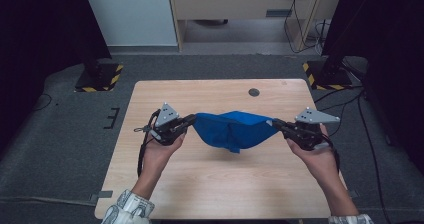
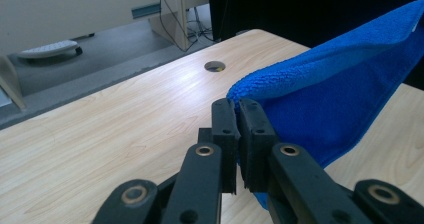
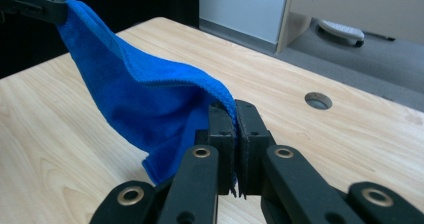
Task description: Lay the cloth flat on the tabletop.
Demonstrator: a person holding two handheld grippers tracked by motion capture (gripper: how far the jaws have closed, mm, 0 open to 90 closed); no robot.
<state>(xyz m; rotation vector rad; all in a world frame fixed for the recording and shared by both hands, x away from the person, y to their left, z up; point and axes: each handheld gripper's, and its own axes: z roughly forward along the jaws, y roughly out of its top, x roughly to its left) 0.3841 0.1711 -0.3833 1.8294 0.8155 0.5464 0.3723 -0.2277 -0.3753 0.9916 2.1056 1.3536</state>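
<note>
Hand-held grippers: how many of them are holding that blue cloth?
2. The left hand-held gripper pinches the blue cloth at its left end; the right hand-held gripper pinches its right end, so it hangs between them above the table.

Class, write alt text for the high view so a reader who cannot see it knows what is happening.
A person holds a blue cloth stretched above a wooden table, the left gripper and the right gripper each clamped on one end. The cloth sags in the middle between them.

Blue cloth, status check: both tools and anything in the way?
Left tool shut on blue cloth. Right tool shut on its other end. Cloth sags between. Table unobstructed.
</note>
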